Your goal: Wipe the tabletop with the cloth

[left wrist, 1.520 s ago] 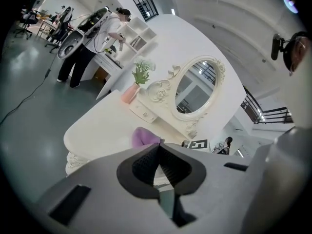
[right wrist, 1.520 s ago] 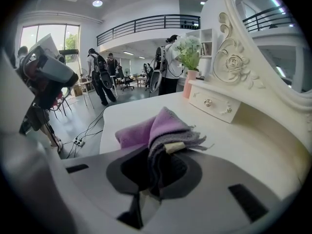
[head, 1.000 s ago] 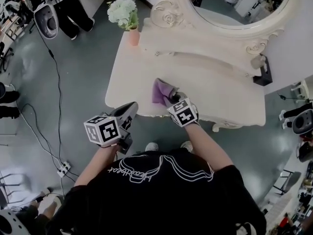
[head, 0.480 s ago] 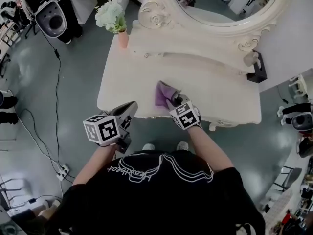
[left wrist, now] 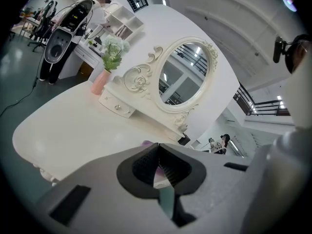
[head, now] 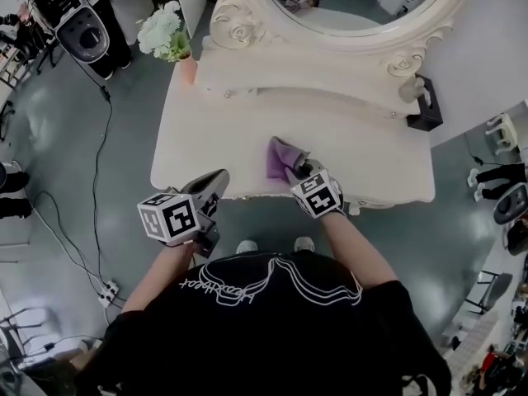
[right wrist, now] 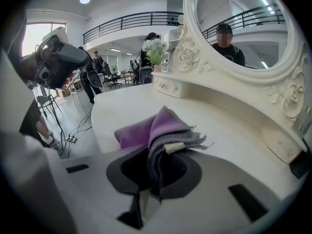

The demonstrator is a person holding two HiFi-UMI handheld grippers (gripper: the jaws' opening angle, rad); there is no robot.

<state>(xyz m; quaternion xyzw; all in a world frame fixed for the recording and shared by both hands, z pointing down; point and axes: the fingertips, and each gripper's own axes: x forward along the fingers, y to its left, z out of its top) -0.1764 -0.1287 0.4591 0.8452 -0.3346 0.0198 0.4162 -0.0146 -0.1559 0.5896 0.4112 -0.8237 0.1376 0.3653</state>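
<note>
Your right gripper has its jaws closed on the purple cloth. In the right gripper view a thick fold of the cloth goes down between the two jaws, and a small pale label sticks out from the fold. The rest of the cloth is bunched up in front of the jaws and lies on the cream tabletop. It sits near the front edge, about in the middle of the table's width.

Your left gripper has its jaws together, and nothing is between them. You hold it at the front edge of the tabletop, to the left of the cloth and apart from it. Through the small gap under the closed tips you can see a little of the purple colour farther away.

Behind the cloth, at the back of the table, stands a low raised shelf with small drawers. On the shelf stands the oval mirror in its carved white frame. A pink vase with white flowers stands at the back left corner of the tabletop. A black box is at the back right end. On the grey floor to the left stands a black and grey machine, and a cable runs from it across the floor.
</note>
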